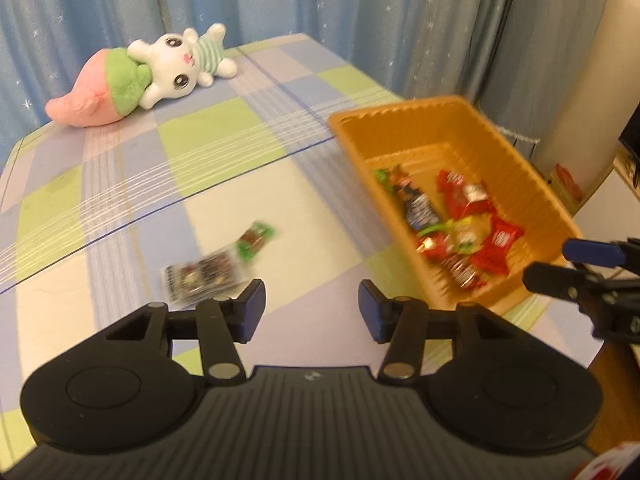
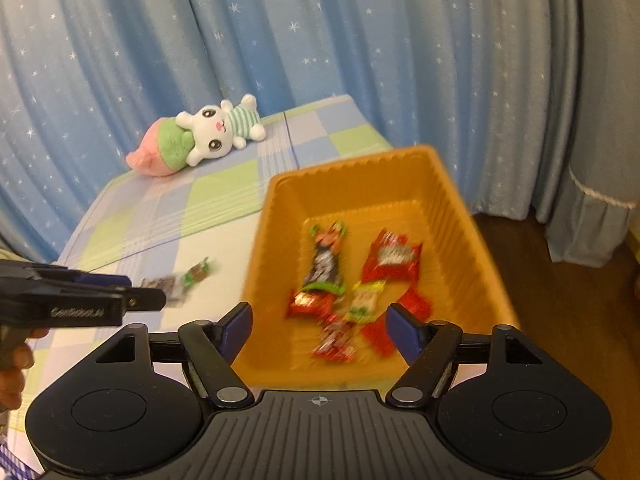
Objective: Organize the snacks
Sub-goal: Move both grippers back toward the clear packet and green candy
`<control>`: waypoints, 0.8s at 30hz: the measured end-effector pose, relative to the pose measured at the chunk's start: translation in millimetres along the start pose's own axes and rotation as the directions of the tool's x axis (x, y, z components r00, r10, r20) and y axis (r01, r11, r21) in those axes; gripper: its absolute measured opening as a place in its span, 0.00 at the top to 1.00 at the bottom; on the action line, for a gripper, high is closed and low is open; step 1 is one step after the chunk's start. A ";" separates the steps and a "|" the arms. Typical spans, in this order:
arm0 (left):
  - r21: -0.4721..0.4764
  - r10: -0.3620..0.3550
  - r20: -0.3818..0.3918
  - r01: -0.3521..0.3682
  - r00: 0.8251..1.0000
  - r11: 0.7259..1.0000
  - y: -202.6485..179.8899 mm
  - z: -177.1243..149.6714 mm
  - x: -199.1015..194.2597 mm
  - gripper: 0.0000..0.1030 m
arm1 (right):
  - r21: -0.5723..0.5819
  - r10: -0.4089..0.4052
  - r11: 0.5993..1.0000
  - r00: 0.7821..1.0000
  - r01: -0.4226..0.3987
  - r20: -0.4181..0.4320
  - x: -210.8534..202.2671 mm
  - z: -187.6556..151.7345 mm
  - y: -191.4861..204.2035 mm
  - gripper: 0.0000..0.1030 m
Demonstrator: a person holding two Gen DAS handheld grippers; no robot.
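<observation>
An orange plastic tray (image 1: 360, 128) (image 2: 360, 168) stands on the checked tablecloth and holds several wrapped snacks, mostly red packets (image 1: 464, 196) (image 2: 394, 258) and a dark bar (image 1: 418, 208) (image 2: 324, 268). Two snacks lie on the cloth left of the tray: a green-ended candy (image 1: 254, 240) (image 2: 196, 274) and a clear dark packet (image 1: 204, 278) (image 2: 168, 286). My left gripper (image 1: 311, 311) (image 2: 146, 294) is open over the cloth beside the tray, with nothing between its fingers. My right gripper (image 2: 319, 330) (image 1: 556, 264) is open above the tray's near end, empty.
A pink, green and white plush toy (image 1: 136, 80) (image 2: 196, 138) lies at the table's far end. Blue star-patterned curtains (image 2: 360, 40) hang behind. Brown floor (image 2: 560, 280) shows past the table's right edge. A hand (image 2: 14, 364) shows at the left.
</observation>
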State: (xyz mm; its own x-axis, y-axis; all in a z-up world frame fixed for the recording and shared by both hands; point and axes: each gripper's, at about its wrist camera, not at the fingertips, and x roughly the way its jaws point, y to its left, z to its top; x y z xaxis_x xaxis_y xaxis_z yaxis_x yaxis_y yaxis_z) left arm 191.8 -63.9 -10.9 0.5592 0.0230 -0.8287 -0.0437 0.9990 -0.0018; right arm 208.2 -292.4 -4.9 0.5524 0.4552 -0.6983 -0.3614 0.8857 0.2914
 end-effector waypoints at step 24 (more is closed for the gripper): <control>-0.114 0.117 -0.073 -0.125 0.990 0.986 158.1 -65.4 -33.6 0.50 | -0.092 0.027 0.995 0.984 -0.044 -0.174 42.8 -57.6 147.6 0.25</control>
State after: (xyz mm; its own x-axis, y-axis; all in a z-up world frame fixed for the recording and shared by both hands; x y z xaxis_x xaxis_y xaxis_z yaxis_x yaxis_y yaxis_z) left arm 112.0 90.8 -20.0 0.4882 0.1374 -0.8618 -0.2076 0.9775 0.0382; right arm 135.2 -147.4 -29.5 0.4033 0.4565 -0.7931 -0.4532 0.8526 0.2603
